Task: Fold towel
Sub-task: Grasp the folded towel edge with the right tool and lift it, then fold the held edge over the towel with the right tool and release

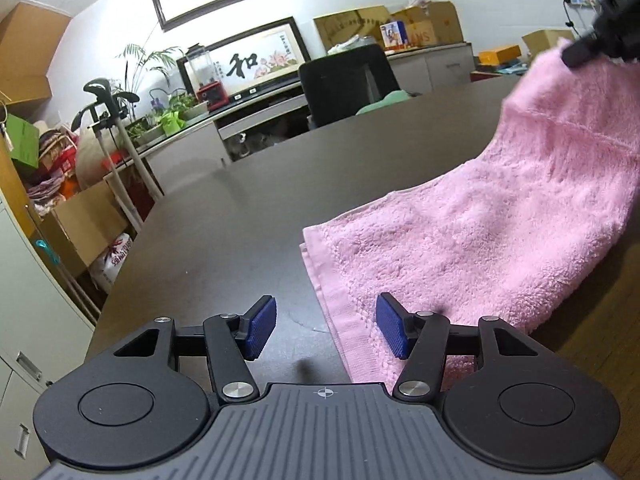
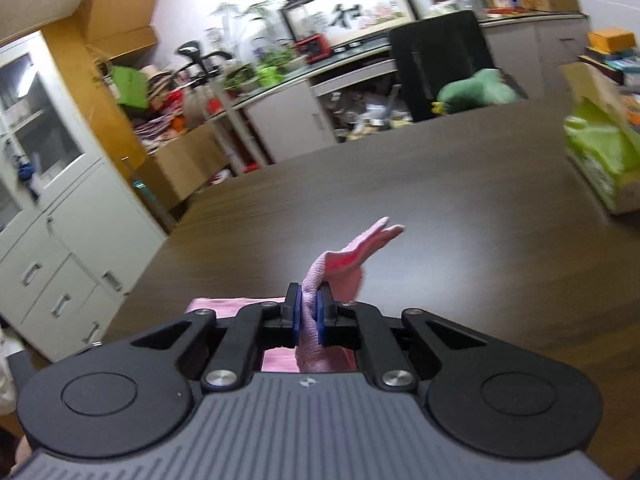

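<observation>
A pink towel (image 1: 472, 236) lies on the dark wooden table (image 1: 224, 232), its near left corner flat and its far end lifted up to the right. My left gripper (image 1: 326, 328) is open, its blue pads (image 1: 264, 326) straddling the towel's near left hem without pressing it. My right gripper (image 1: 582, 50) shows in the left wrist view at the top right, holding the raised far end. In the right wrist view my right gripper (image 2: 309, 312) is shut on a bunched edge of the pink towel (image 2: 344, 264), which sticks up past the jaws.
A black office chair (image 1: 344, 80) and a green cushion (image 2: 476, 94) sit at the table's far edge. A green and yellow package (image 2: 600, 160) lies on the table at the right. Cabinets (image 2: 68, 216), boxes and plants crowd the left side beyond the table's edge.
</observation>
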The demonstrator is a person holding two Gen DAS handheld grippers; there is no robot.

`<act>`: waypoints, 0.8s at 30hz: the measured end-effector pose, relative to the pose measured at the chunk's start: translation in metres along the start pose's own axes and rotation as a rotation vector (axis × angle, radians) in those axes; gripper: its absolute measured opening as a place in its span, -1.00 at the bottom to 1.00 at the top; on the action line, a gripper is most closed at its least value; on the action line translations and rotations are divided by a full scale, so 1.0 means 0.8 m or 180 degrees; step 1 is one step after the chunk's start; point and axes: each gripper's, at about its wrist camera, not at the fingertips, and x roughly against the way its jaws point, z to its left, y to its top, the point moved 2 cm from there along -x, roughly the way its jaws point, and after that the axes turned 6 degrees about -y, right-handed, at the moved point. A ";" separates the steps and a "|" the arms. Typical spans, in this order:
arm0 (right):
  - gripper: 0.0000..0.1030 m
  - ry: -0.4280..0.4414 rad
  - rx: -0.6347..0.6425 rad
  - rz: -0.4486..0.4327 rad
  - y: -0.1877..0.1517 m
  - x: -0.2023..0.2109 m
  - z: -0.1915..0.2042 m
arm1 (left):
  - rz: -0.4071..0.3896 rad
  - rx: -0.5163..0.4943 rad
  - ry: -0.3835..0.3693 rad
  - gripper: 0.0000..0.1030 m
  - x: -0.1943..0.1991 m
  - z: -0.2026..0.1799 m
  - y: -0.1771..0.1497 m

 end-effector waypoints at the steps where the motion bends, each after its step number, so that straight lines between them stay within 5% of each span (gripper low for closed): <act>1: -0.85 0.0082 0.0034 0.0023 0.001 -0.003 0.014 | -0.0012 -0.0027 0.0009 0.13 0.000 -0.001 -0.001; 10: -0.84 0.0440 0.0239 0.0369 -0.002 -0.061 0.110 | -0.0033 0.0067 -0.0144 0.17 -0.003 0.007 -0.003; 24: -0.76 0.0403 0.0354 0.0895 -0.055 -0.164 0.175 | -0.0029 0.0188 -0.0249 0.36 0.000 0.020 -0.008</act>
